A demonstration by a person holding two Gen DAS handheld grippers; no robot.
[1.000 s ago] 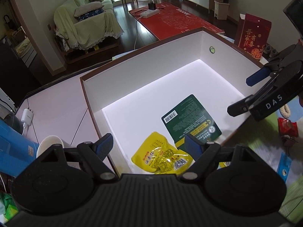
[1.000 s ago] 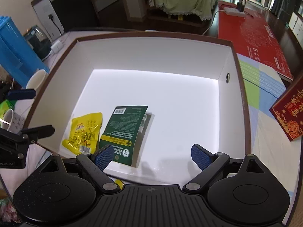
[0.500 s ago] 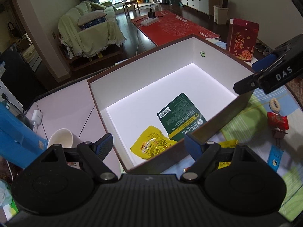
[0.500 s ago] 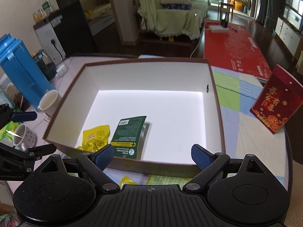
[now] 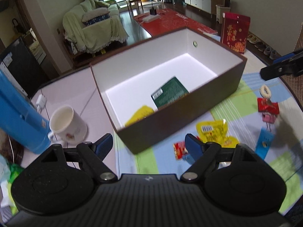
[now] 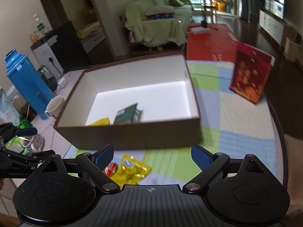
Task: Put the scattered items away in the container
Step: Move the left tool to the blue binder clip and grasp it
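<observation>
On the checked cloth (image 5: 236,111), catalogued from largest to smallest:

Container (image 5: 189,111): brown box with a white lining, open at the top, its near wall facing both cameras. It already holds a green packet (image 5: 170,92) and a yellow packet (image 5: 140,112), lying flat side by side near the front left corner. It stands beyond both claws.

Left gripper (image 5: 148,144): released, blue pads wide apart and nothing between them. It hangs above the cloth just in front of the box's near corner.

Right gripper (image 6: 151,154): released likewise and empty, above the cloth in front of the near wall.

Loose yellow packet (image 5: 215,130): flat on the cloth, just outside the near wall. From the left claw it lies ahead and to the right, just beyond the right pad; from the right claw it lies below and to the left (image 6: 133,170), between the pads but nearer the left one. Its long axis appears to run roughly across the left claw's line of sight. It seems about equally near to both claws.

Small red packet (image 5: 179,149): touching or just beside the yellow packet, partly hidden behind the left claw's right pad.

Blue sachet (image 5: 265,141), red wrapper (image 5: 268,105), pink clip (image 5: 269,118) and white ring (image 5: 265,91): strung out further right, well apart from the left claw and on the right hand's side, so judged the right claw's to collect.
</observation>
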